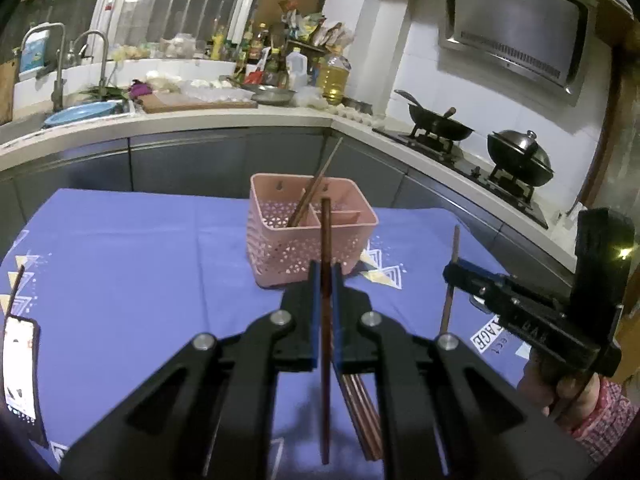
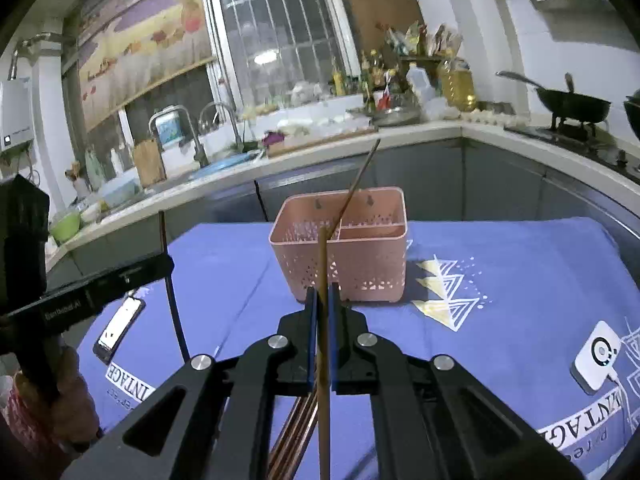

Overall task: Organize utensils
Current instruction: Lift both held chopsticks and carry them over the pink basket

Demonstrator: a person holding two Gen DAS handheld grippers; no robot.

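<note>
A pink perforated utensil basket (image 1: 280, 248) with compartments stands on the purple tablecloth; it also shows in the right wrist view (image 2: 360, 264). Chopsticks (image 1: 316, 188) lean inside its left compartment. My left gripper (image 1: 326, 276) is shut on a reddish-brown chopstick (image 1: 325, 232), held upright in front of the basket. My right gripper (image 2: 323, 296) is shut on a tan chopstick (image 2: 322, 256), also upright before the basket. The right gripper appears in the left wrist view (image 1: 452, 272) with its chopstick (image 1: 454, 248). More chopsticks (image 1: 360, 412) lie on the cloth below the grippers.
A phone (image 1: 20, 368) lies at the table's left edge, also in the right wrist view (image 2: 120, 326). A white device (image 2: 596, 356) with a cable sits at the right. The kitchen counter (image 1: 240, 118) with sink, bottles and woks (image 1: 440, 124) runs behind the table.
</note>
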